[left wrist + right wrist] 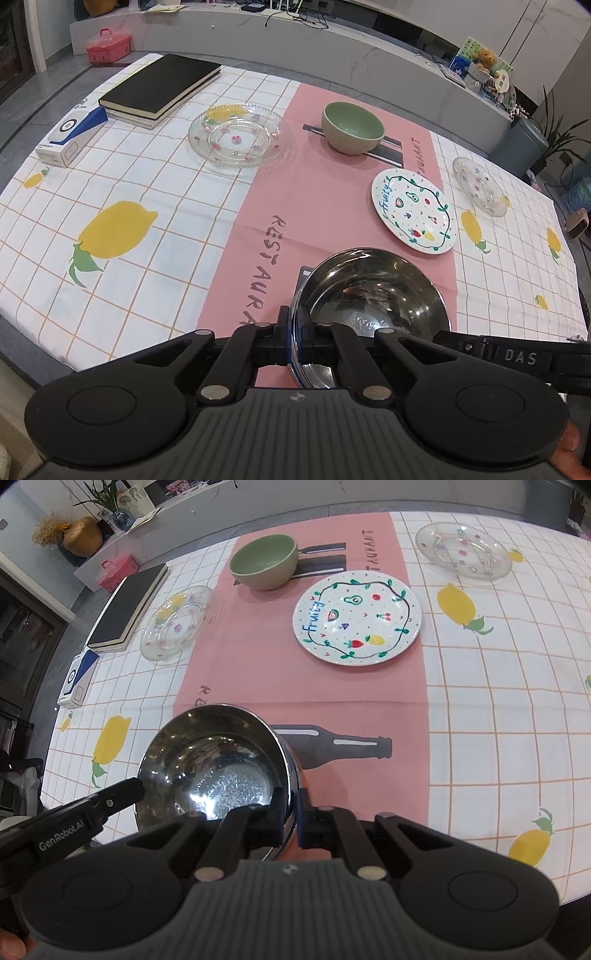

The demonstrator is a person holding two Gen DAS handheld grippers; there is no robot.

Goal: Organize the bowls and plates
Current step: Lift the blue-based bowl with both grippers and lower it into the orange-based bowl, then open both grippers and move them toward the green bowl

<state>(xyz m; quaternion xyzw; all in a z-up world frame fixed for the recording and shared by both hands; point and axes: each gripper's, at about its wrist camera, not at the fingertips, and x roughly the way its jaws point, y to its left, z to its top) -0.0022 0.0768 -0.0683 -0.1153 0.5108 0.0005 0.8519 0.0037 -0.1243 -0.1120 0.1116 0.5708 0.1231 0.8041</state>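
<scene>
Both your left gripper [294, 338] and right gripper [293, 818] are clamped on opposite rims of the steel bowl [214, 764] at the near table edge, so next, I think, lift it evenly toward the green bowl [264, 559].

both views are evenly and softly lit, with no harsh shadows cast on the checked lemon-print tablecloth [140, 192]. bright glare and warped reflections are seen inside the shiny round steel bowl [218, 771]. straight grid lines are bent strongly toward the edges by the fisheye lenses, and the corners are darkened. the table is rendered sharply; the distant background is slightly soft.
</scene>
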